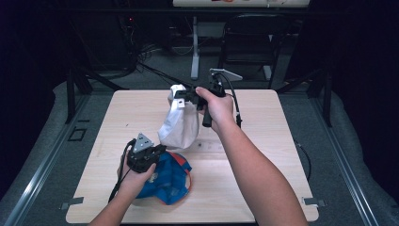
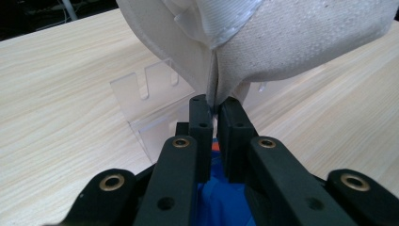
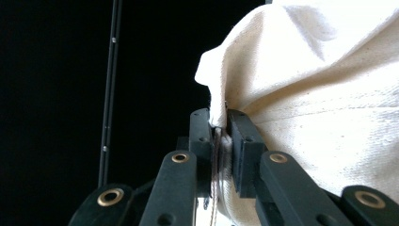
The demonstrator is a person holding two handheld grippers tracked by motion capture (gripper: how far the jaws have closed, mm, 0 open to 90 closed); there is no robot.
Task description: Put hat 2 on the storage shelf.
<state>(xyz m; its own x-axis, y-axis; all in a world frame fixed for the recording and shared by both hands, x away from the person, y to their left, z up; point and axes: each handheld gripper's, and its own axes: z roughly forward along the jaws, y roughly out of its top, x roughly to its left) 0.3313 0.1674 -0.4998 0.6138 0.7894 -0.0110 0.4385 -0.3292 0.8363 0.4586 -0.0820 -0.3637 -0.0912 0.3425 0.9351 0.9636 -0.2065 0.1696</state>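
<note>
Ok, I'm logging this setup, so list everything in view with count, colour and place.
white cap: one, off-white, held up over the table's middle
blue cap: one, blue with orange trim, near front edge under the left hand
clear stand: one, transparent slotted plastic, on the table behind the white cap
table: one, light wood
chair: one, dark, beyond the table
left claw: one, black, shut on the white cap's lower edge
right claw: one, black, shut on the white cap's top

Two bare forearms enter from the frame's bottom. Each black handheld gripper (image 1: 147, 157) carries brass-ringed screws, a trailing black cable and a grey three-cornered plate.
</note>
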